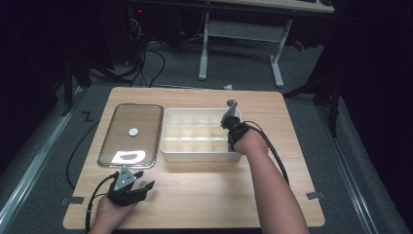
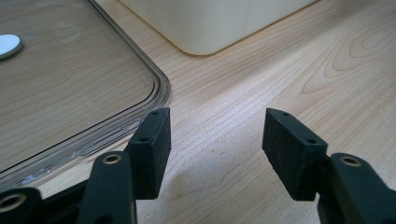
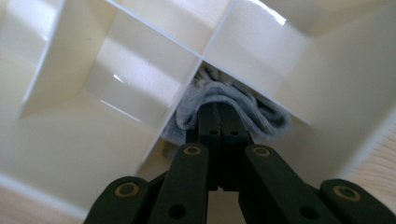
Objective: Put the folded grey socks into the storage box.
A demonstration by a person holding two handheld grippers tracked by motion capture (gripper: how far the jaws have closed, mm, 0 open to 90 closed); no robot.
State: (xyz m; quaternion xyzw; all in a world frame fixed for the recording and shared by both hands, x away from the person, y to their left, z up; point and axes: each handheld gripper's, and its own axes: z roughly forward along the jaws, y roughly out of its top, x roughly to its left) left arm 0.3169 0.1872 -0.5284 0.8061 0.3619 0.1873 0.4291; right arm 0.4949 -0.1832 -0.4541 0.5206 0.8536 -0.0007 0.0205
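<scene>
Pinching the grey sock with the right gripper, jaws squeezed tight. Pushing it straight down into a corner pocket of the cream box. Waiting with the left gripper, jaws wide and holding nothing.

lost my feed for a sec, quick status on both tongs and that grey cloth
Right tongs shut on grey cloth, down in a corner cell of the cream box. Left tongs open over the table, beside the clear lid. Nothing in the way.

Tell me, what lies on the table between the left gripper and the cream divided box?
Only bare wood. In the left gripper view, the table runs uncovered from the open left gripper to the cream divided box; the clear lid lies beside that stretch.
</scene>
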